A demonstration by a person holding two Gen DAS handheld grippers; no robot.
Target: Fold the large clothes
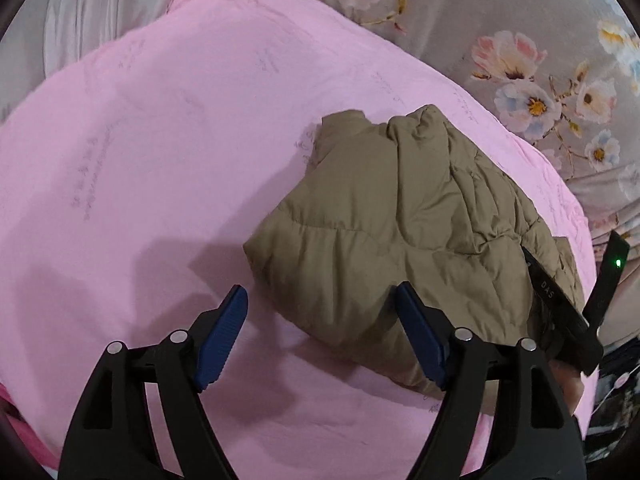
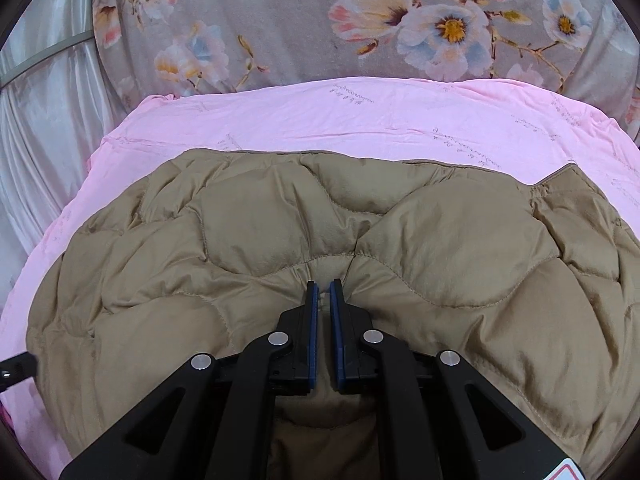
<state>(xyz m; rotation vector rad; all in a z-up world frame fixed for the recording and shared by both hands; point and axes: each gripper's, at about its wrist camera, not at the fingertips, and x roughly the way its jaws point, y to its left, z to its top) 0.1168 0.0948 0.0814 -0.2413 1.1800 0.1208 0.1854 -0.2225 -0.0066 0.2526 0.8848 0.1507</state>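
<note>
A tan quilted puffer jacket lies folded into a bundle on a pink sheet. My left gripper is open and empty, hovering above the sheet at the jacket's near left edge. The right gripper shows at the right edge of the left wrist view, resting on the jacket. In the right wrist view the jacket fills the lower frame. My right gripper has its jaws nearly closed, pressed down on the jacket fabric; a small fold of tan fabric sits between the blue pads.
The pink sheet covers a bed over a grey floral bedspread, which also shows in the left wrist view. A pale curtain hangs at the left. Dark clutter sits at the bed's right edge.
</note>
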